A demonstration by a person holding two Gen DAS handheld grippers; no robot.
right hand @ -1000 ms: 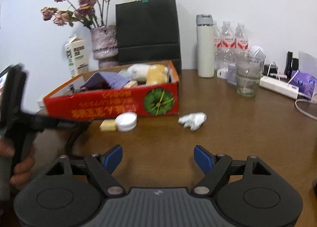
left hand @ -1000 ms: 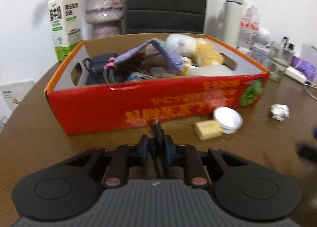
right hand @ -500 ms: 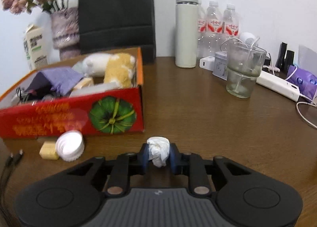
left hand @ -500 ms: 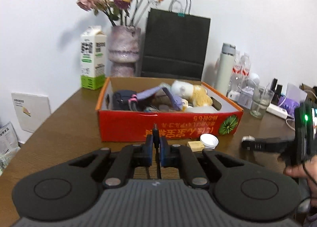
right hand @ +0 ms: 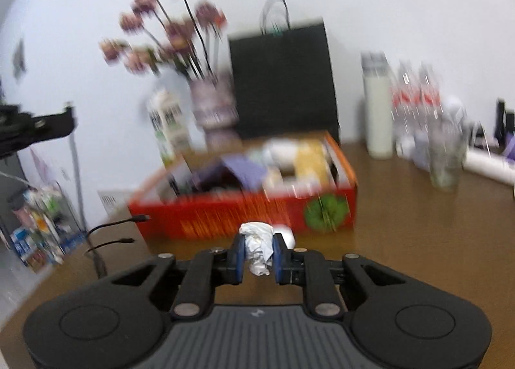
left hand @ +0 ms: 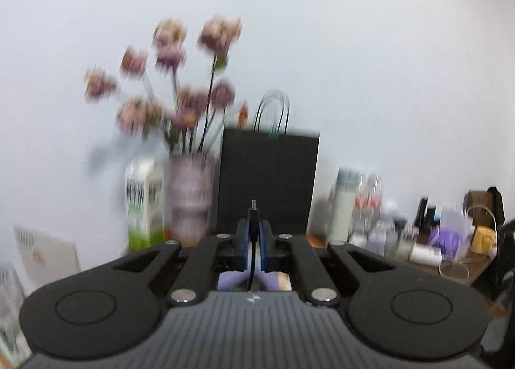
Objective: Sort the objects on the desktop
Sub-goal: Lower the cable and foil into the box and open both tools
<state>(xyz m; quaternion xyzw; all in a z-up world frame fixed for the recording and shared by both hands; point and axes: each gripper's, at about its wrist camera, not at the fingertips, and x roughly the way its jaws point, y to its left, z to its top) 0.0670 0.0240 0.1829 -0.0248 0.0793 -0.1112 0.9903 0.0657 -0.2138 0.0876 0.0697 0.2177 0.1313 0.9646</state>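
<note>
Brown worktop [right hand: 418,224] now lies below both lifted claws: right claw [right hand: 259,254] pinches the paper wad [right hand: 257,248], left claw [left hand: 254,245] the cable [left hand: 253,217], both seemingly bound for the red box [right hand: 244,217].

Where everything sits on my desk

My box [right hand: 244,208] lies on the table [right hand: 418,240], ahead of my right gripper [right hand: 259,254], which pinches a paper wad [right hand: 257,248]. Behind the box stand a carton [right hand: 167,126], a vase [right hand: 212,108] and a bag [right hand: 283,79], left to right. Right of the bag stand a flask [right hand: 376,111], then bottles [right hand: 415,101], with a glass [right hand: 447,156] before them. Left of the box, two cable ends [right hand: 128,229] hang. My left gripper [left hand: 254,240] pinches a cable [left hand: 253,217], the bag [left hand: 268,179] behind it.
</note>
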